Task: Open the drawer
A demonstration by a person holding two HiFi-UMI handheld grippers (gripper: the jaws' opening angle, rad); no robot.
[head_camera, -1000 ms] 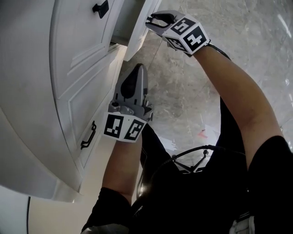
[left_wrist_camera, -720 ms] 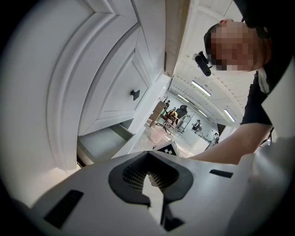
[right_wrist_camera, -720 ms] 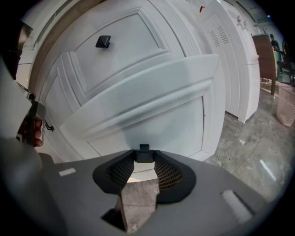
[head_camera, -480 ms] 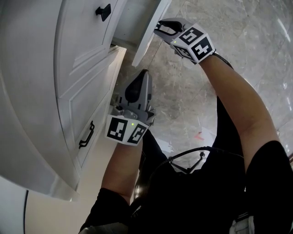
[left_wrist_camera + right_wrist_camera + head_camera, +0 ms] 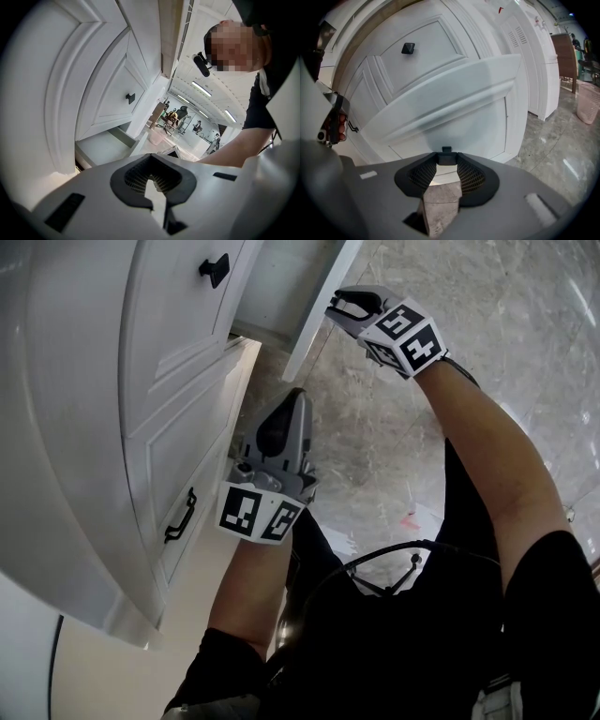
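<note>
The right claw is clamped on the small black handle of the pulled-out white panelled drawer, while the left claw hangs closed and empty.

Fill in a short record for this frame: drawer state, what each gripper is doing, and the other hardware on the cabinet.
drawer: pulled out from the white cabinet, its inside exposed
right hand-held gripper: shut on the drawer's small black handle
left hand-held gripper: shut, empty, clear of the cabinet
other hardware: black knob on the closed front above; black bar handle on a lower panel
floor: grey, marbled
</note>
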